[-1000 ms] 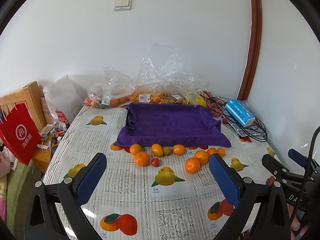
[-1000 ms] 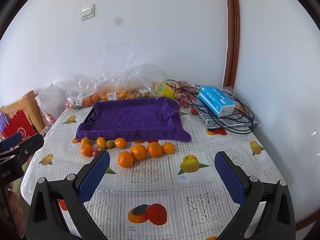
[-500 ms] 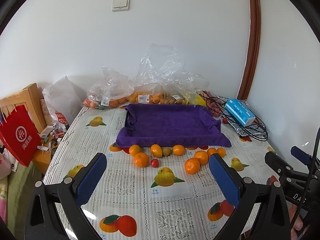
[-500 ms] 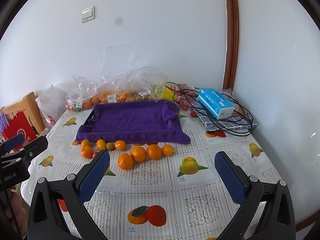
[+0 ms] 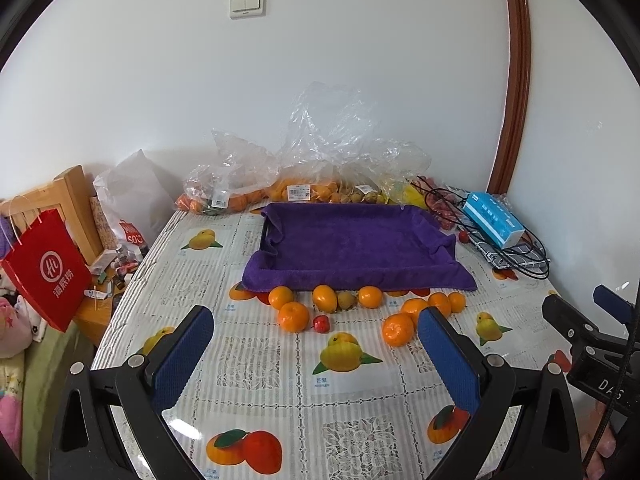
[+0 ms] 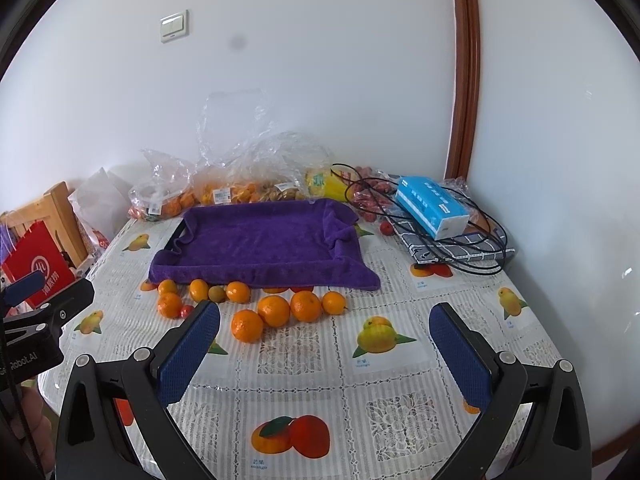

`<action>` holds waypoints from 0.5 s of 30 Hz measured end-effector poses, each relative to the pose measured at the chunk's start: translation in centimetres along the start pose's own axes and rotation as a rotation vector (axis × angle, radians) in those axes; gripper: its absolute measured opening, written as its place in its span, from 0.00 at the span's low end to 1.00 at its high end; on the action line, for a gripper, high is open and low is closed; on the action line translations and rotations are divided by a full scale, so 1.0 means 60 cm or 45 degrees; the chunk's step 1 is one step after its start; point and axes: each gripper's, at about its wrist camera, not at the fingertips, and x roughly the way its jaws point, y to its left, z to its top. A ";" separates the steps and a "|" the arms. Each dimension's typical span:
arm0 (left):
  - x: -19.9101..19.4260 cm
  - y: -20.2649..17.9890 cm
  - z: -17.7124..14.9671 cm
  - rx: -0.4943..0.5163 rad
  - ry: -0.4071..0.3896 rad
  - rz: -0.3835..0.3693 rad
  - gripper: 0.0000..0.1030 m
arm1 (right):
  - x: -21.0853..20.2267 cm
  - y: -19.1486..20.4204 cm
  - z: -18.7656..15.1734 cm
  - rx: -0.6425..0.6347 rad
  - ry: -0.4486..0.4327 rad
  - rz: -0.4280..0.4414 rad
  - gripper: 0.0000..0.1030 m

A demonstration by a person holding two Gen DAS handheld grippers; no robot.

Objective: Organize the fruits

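Observation:
Several oranges lie loose on the fruit-print tablecloth in front of a tray lined with a purple towel (image 5: pixel 352 240) (image 6: pixel 260 240). One orange (image 5: pixel 294 316) sits beside a small red fruit (image 5: pixel 321 323) and a brownish-green fruit (image 5: pixel 346 300). In the right wrist view the nearest orange (image 6: pixel 247 325) lies ahead of the left finger. My left gripper (image 5: pixel 316 344) is open and empty, above the table's near part. My right gripper (image 6: pixel 326 336) is open and empty, likewise short of the fruit.
Clear plastic bags of fruit (image 5: pixel 312 184) stand against the back wall. A blue tissue box (image 6: pixel 432 206) with black cables (image 6: pixel 472 248) lies at the right. A red paper bag (image 5: pixel 44 268) and a wooden chair (image 5: pixel 72 200) stand off the left edge.
Both grippers have drifted slightly back and up, so the fruit and tray sit a little farther off. Both stay open; nothing on the table has moved.

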 end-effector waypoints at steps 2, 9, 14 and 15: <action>0.003 -0.002 0.000 0.023 -0.004 0.002 1.00 | 0.003 0.000 -0.001 0.003 -0.003 -0.005 1.00; 0.019 -0.002 0.002 0.050 0.003 -0.040 1.00 | 0.027 -0.003 0.004 0.013 0.014 0.000 1.00; 0.034 -0.003 0.003 0.072 0.003 -0.018 1.00 | 0.041 -0.006 0.005 0.021 -0.001 -0.028 1.00; 0.038 -0.001 0.003 0.066 0.005 -0.015 1.00 | 0.044 -0.006 0.004 0.025 0.001 -0.048 1.00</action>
